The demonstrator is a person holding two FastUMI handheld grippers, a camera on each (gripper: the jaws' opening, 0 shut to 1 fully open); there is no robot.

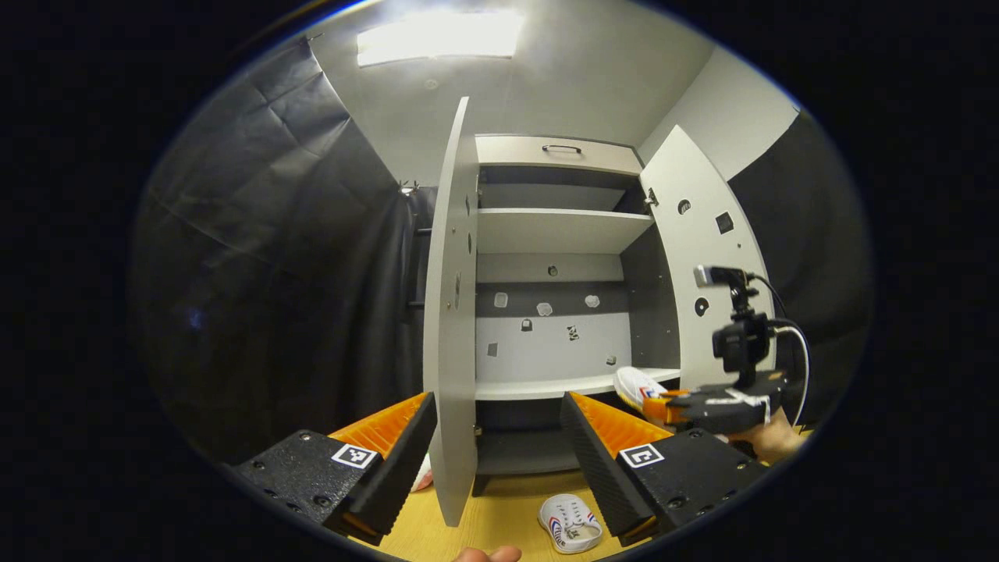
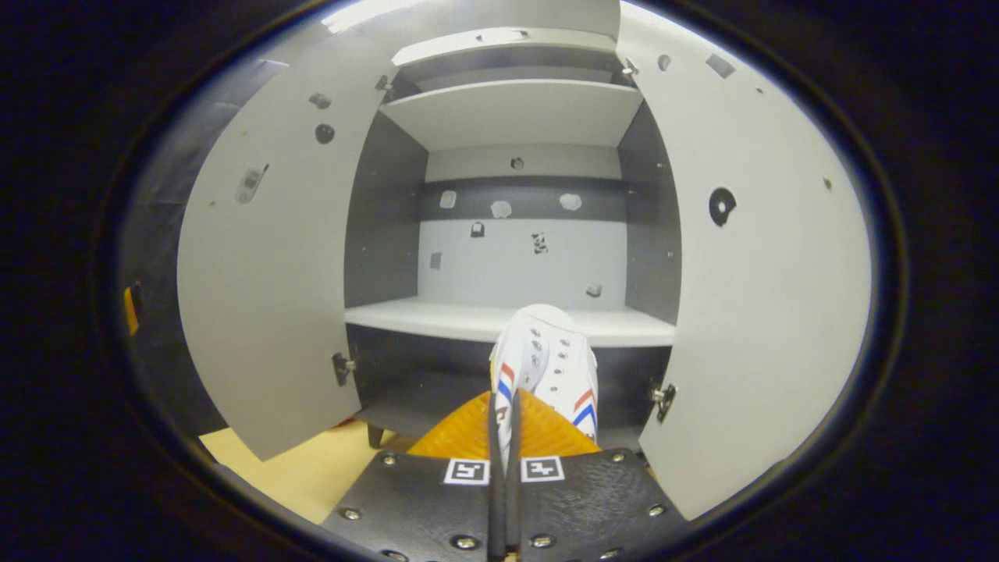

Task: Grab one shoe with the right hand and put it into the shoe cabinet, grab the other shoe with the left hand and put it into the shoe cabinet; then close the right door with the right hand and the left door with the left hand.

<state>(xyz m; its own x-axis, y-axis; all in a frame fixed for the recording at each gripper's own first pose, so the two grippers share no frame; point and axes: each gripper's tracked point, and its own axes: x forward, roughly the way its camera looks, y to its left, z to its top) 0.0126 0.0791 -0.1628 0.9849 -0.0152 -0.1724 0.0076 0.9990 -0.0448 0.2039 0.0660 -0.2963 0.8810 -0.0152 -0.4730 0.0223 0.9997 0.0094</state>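
The left gripper (image 1: pixel 495 437) is held back from the shoe cabinet (image 1: pixel 554 234), its fingers wide apart and gripping nothing. The left door (image 1: pixel 453 312) stands edge-on between them. Below, the second shoe (image 1: pixel 570 523) lies on the pale wooden floor (image 1: pixel 499 523) just in front of the cabinet, not yet picked up.

The right gripper (image 2: pixel 503 425) has its fingers pressed close on the edge of the first shoe (image 2: pixel 546 359), whose toe points into the cabinet and reaches up to the front edge of the lower shelf (image 2: pixel 468 318). In my judgement the placing step is under way: the shoe should be carried fully over the shelf lip and set flat before release, well inside so that the doors can close past it.

The cabinet is flat board, light grey on the shelves and doors, darker on the inner walls, smooth and matte. The right door (image 2: pixel 749 273) stands open. The shoe is soft white canvas with red and blue stripes and rows of eyelets.
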